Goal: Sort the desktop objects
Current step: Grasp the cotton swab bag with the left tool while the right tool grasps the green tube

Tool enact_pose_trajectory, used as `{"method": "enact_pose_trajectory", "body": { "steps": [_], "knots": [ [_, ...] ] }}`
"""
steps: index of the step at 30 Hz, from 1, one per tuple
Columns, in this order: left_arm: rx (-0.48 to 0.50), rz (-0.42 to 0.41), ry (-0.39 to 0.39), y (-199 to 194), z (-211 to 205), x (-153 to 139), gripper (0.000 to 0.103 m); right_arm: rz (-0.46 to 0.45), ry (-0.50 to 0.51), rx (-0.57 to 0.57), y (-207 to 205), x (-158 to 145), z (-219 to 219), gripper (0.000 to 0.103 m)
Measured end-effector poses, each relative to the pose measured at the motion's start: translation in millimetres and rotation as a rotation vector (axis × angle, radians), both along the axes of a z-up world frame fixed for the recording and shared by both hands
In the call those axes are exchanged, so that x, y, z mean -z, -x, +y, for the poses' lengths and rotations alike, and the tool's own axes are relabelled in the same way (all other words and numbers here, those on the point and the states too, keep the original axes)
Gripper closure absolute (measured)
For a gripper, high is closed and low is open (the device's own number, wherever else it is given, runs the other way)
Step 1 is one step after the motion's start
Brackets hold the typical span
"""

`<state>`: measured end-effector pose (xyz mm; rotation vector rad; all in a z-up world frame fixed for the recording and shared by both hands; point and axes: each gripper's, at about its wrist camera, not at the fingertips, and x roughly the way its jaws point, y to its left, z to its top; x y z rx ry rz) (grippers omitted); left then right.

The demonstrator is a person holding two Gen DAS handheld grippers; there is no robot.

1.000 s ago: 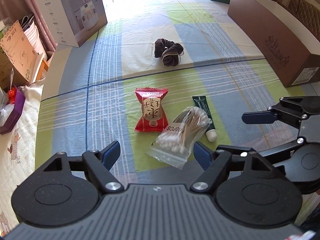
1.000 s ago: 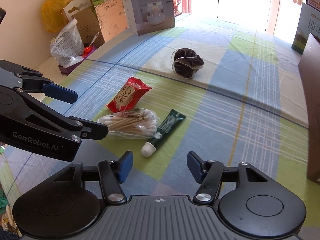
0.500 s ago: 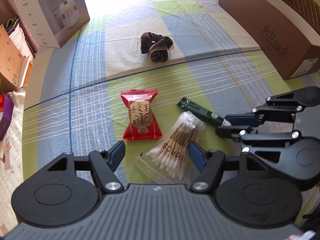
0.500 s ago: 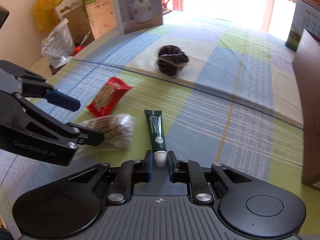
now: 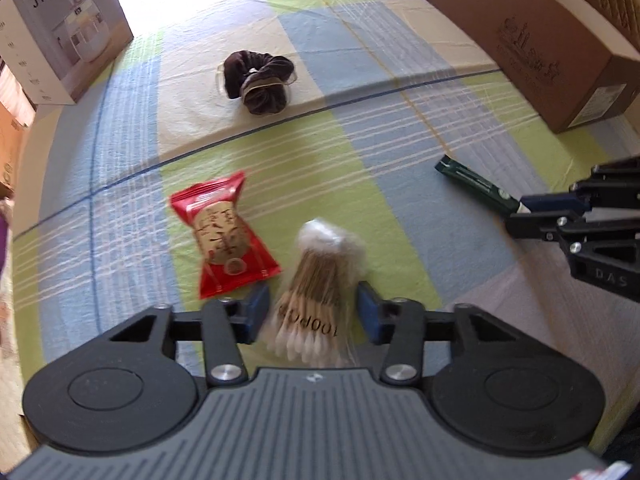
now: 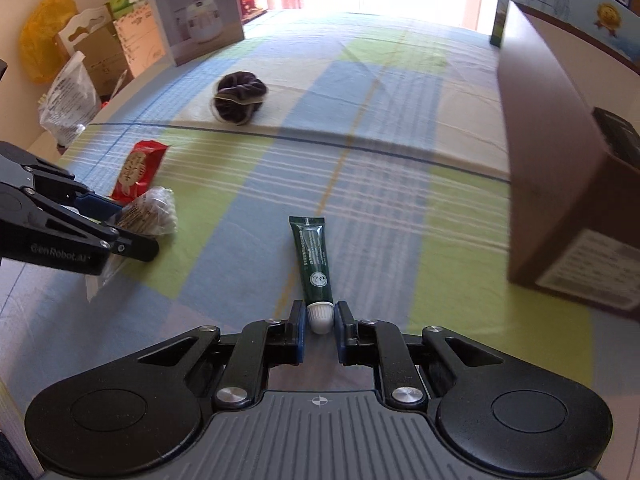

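**Two grippers, two things on the checked cloth**

Left wrist view: The left gripper (image 5: pixel 312 308) has its jaws open, one on each side of the bag of cotton swabs (image 5: pixel 320 280). I cannot tell if they touch the bag. The red snack pack (image 5: pixel 222 232) lies just left of the bag. The dark hair scrunchie (image 5: pixel 258 82) lies far behind the bag. The right gripper (image 5: pixel 532 212) is off to the right of the bag.

Right wrist view: The right gripper (image 6: pixel 320 326) has its jaws shut tight on the white cap of the green tube (image 6: pixel 314 256). The tube points away over the table (image 6: pixel 380 168). The brown box (image 6: pixel 560 168) stands to the right of the tube.
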<state>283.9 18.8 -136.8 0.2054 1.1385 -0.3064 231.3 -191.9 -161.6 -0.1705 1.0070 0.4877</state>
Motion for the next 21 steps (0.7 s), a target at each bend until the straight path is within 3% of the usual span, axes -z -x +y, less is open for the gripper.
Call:
{"method": "enact_pose_trajectory", "body": {
  "steps": [5, 8, 12, 16, 19, 21],
  "knots": [
    [-0.033, 0.062, 0.119, 5, -13, -1, 0.069, 0.012, 0.005, 0.023, 8, -2, -20, 0.091],
    [-0.055, 0.079, 0.149, 12, -23, 0, 0.068, 0.005, -0.006, 0.008, 11, -2, -24, 0.087],
    [-0.052, 0.060, 0.108, 15, -34, 1, 0.063, -0.040, 0.007, -0.015, 9, 2, -18, 0.057],
    [-0.044, 0.048, 0.056, 18, -45, 3, 0.054, -0.083, 0.025, -0.051, 2, 6, -10, 0.057],
    [-0.030, 0.009, 0.002, 23, -53, 5, 0.052, -0.096, 0.027, -0.076, -2, 8, -7, 0.057],
    [-0.051, -0.001, 0.007, 24, -53, 6, 0.052, -0.097, 0.025, -0.093, -3, 8, -6, 0.058]
  ]
}}
